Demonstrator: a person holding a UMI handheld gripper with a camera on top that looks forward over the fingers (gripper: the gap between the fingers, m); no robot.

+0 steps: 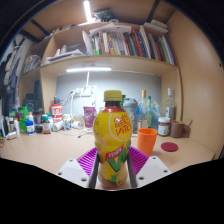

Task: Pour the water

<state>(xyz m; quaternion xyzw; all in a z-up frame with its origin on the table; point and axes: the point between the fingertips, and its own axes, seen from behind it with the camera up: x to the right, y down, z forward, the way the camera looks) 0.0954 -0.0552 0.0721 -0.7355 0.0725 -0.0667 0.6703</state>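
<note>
A yellow drink bottle [112, 140] with a yellow cap and a red-and-green label stands upright between my fingers. My gripper [112, 165] is shut on the bottle, with the purple pads [87, 160] pressing its lower body from both sides. An orange cup [147, 140] stands on the wooden desk [50, 150] just beyond the bottle, to its right. The bottle's base is hidden below the fingers.
At the back of the desk stand several small bottles and jars [45, 122] on the left, and a brown cup [163, 127] and a red lid [169, 147] on the right. A bookshelf [125, 45] with a strip light hangs above.
</note>
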